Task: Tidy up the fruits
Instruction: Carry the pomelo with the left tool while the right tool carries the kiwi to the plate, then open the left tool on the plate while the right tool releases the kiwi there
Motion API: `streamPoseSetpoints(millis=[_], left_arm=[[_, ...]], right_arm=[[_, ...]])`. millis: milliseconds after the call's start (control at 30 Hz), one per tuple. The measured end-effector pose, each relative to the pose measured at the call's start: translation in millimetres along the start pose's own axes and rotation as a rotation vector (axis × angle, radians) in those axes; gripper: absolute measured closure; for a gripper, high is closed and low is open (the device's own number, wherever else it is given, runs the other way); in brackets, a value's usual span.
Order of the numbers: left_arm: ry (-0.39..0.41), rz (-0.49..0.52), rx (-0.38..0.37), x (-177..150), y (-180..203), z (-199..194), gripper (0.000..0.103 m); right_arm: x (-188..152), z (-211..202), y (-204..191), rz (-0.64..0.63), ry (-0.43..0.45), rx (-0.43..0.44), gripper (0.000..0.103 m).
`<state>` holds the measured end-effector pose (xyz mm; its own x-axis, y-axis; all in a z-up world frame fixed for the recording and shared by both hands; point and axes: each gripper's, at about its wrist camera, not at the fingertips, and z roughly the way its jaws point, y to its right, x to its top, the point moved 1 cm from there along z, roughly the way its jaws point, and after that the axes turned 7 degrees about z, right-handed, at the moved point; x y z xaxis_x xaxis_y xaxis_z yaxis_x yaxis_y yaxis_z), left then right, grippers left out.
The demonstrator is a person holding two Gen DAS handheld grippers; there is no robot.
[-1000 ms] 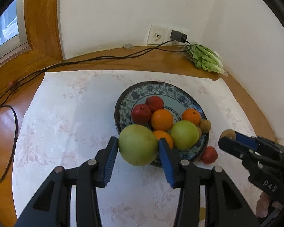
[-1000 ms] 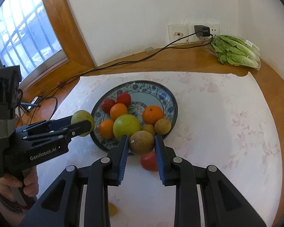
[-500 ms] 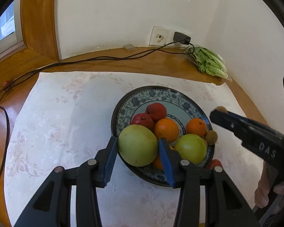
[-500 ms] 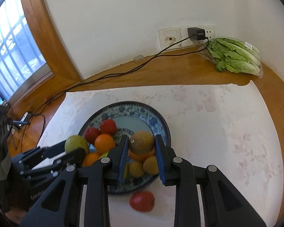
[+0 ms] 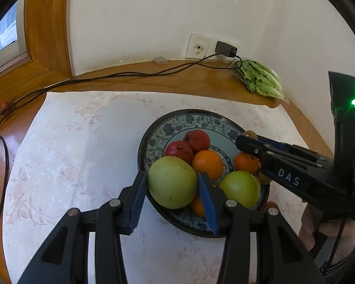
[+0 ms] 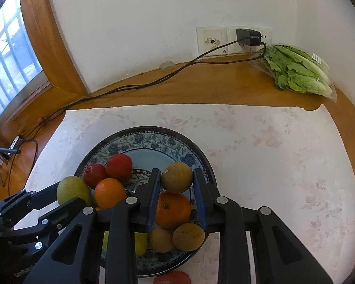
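A blue patterned plate [image 5: 158, 132] [image 6: 153, 139] on a white cloth holds two red fruits [image 5: 197, 139], oranges [image 5: 207, 164] and a green fruit [image 5: 240, 188]. My left gripper [image 5: 172, 184] is shut on a large green fruit [image 5: 171, 182] and holds it over the plate's near rim. My right gripper [image 6: 176, 177] is shut on a small brown fruit [image 6: 176, 177] and holds it above the plate's right half, over an orange [image 6: 172, 209]. A red fruit [image 6: 171, 278] lies on the cloth just outside the plate.
A bag of lettuce [image 6: 298, 69] lies at the back right corner of the wooden sill. A black cable [image 6: 135, 85] runs from a wall plug [image 6: 247, 37] along the sill to the left. A window [image 6: 9, 54] is at the left.
Both grippers moved forward over the plate with their fruits. The right gripper, which was at the plate's near edge, now hangs above its right half.
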<state>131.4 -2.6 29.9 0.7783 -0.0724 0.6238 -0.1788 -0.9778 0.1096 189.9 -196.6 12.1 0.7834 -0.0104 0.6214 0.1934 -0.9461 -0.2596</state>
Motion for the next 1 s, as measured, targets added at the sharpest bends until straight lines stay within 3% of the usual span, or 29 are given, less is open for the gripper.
streamPoseSetpoints(millis=[267,433,667,1000], left_arm=[[0.0,0.001,0.002,0,1,0,0.056],[0.001,0.0,0.001,1,1,0,0.056],[0.031,0.007,-0.021,1,4,-13,0.039],[0.041,0.03,-0.032,-5,15,-33,0.038]], right_arm=[[-2,4,3,0.016,-0.013,0.01,0.073],[-4,1,3,0.015,-0.015,0.02,0.067],[-8,-17,2,0.017,0.009,0.041,0.063],[-23,-52,8,0.035,0.026,0.06,0.063]])
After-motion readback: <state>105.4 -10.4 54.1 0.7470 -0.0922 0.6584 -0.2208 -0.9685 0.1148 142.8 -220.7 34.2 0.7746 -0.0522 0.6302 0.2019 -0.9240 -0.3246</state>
